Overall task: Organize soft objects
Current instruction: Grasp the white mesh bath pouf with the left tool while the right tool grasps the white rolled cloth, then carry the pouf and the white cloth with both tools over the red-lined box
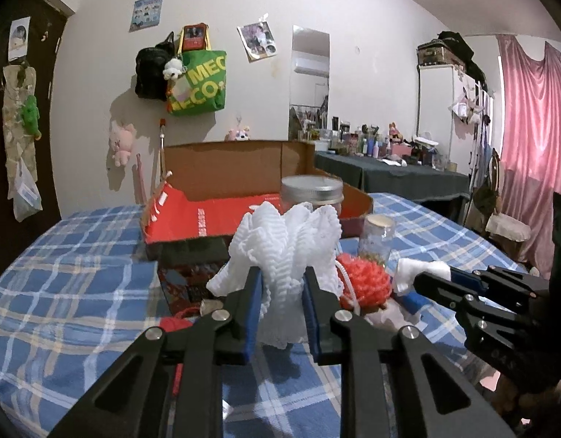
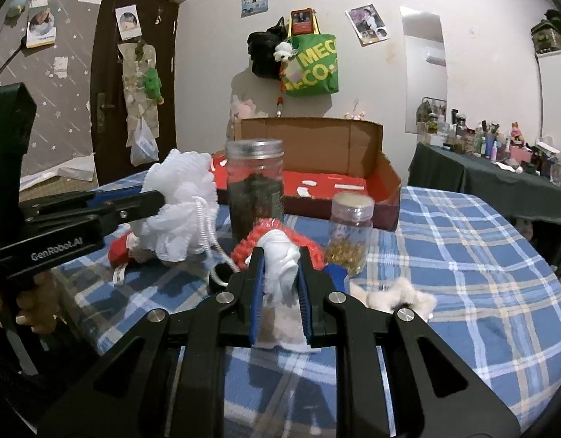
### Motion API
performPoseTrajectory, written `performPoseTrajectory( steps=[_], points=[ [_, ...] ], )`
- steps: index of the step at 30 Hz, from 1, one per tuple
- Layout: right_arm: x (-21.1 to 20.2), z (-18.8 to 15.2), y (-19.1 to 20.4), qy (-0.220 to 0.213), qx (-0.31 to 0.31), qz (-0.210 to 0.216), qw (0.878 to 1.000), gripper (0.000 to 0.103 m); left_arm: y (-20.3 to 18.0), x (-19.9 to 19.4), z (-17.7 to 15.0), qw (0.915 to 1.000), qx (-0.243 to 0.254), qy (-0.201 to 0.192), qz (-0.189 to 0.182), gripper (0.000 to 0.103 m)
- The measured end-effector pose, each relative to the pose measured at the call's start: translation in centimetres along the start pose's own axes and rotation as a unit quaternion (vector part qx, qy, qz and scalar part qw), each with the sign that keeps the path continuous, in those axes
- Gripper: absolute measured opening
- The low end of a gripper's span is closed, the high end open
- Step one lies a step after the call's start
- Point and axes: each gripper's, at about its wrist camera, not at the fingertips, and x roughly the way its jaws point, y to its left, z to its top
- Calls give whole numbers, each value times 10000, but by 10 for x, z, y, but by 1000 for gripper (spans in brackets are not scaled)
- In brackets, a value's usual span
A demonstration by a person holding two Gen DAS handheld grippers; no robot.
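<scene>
My left gripper (image 1: 282, 277) is shut on a white foam net (image 1: 286, 241) and holds it above the blue plaid cloth (image 1: 80, 292); the net also shows in the right wrist view (image 2: 178, 200). My right gripper (image 2: 279, 261) is shut on a white cloth (image 2: 280, 270), seen from the left wrist view too (image 1: 422, 268). A red foam net (image 1: 364, 279) lies between the grippers on the cloth, and also shows in the right wrist view (image 2: 277, 233). An open cardboard box (image 1: 244, 182) with a red inside stands behind.
A tall metal-lidded jar (image 2: 255, 189) and a small jar (image 2: 349, 230) stand before the box. A fluffy cream object (image 2: 397, 297) lies at right. A red item (image 2: 122, 252) and a patterned dark box (image 1: 189, 273) lie at left. A cluttered dark table (image 2: 499, 179) stands behind.
</scene>
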Motion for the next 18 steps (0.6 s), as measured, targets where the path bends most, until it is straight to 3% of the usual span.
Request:
performPoseTrajectory(
  steps=[18],
  points=[
    [2,57,-19,-490,-45,-166,9986,16,21,-15,54,9982,-21,-570,182,20]
  ],
)
